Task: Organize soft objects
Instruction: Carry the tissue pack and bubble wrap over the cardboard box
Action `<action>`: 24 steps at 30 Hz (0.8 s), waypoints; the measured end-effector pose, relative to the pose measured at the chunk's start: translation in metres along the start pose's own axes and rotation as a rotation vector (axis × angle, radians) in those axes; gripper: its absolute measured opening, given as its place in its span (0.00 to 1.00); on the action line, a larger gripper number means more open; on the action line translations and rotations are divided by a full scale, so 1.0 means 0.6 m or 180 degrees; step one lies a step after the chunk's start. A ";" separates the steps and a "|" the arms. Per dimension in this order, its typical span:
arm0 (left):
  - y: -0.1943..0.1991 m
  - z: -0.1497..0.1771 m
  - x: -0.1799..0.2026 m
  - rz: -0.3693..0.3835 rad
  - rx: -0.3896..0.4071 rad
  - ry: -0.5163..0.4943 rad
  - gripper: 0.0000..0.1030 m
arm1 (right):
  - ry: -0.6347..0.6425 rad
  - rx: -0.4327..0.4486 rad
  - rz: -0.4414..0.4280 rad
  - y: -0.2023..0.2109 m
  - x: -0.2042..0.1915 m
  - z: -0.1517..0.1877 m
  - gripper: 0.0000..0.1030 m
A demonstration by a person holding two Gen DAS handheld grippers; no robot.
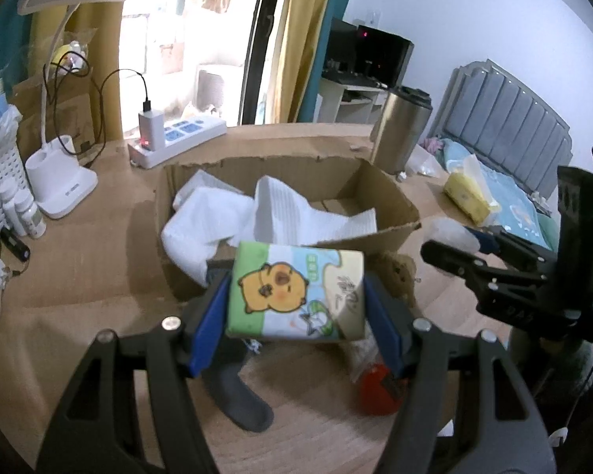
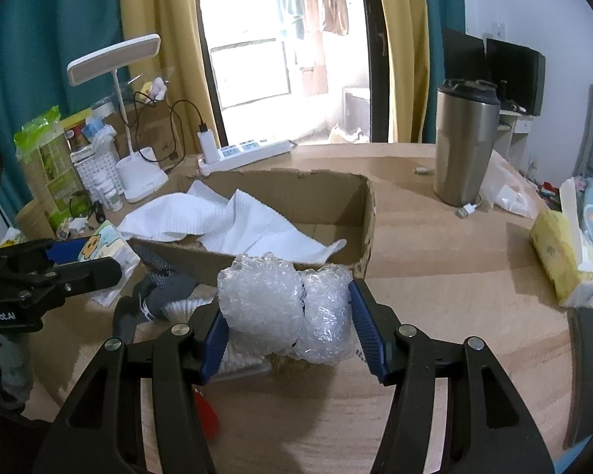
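Two grips: left fingers (image 1: 296, 296) clamp tissue pack (image 1: 296, 290), hiding sock (image 1: 239, 401); right fingers (image 2: 286, 318) clamp bubble wrap (image 2: 286, 312).

Desk lamp (image 2: 138, 126), power strip w/ charger (image 2: 245, 154), steel tumbler (image 2: 464, 146) upright on table (image 2: 454, 276)

Both the left gripper (image 1: 296, 296) and right gripper (image 2: 292, 316) are clamped (each angled downward) on loads.

Sitting on the desk (image 2: 435, 245): one box (image 2: 369, 213), one tumbler (image 2: 464, 146), one lamp (image 2: 138, 173), one power strip (image 2: 249, 154), three small bottles (image 2: 108, 191), two tissue packs (image 2: 553, 252).
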State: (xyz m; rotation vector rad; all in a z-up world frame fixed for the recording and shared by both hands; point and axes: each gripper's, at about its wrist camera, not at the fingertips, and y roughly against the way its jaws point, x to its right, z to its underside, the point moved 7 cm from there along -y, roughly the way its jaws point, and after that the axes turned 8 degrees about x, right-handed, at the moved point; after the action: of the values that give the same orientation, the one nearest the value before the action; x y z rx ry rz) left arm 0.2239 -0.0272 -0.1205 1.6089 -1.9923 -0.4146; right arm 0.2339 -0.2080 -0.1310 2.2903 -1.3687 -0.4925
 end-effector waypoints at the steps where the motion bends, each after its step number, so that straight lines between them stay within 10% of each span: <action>1: -0.002 -0.003 0.000 0.0001 0.0006 0.0000 0.65 | 0.0005 0.0006 -0.0003 -0.001 0.000 -0.002 0.58; 24: -0.044 -0.035 -0.009 -0.0001 0.0009 0.0025 0.65 | 0.0007 0.0094 -0.0051 -0.034 0.009 -0.044 0.58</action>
State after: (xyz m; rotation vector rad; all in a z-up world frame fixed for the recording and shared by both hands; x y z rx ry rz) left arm 0.2583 -0.0261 -0.1193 1.6101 -1.9879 -0.4052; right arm 0.2650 -0.1996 -0.1197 2.3264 -1.3662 -0.4778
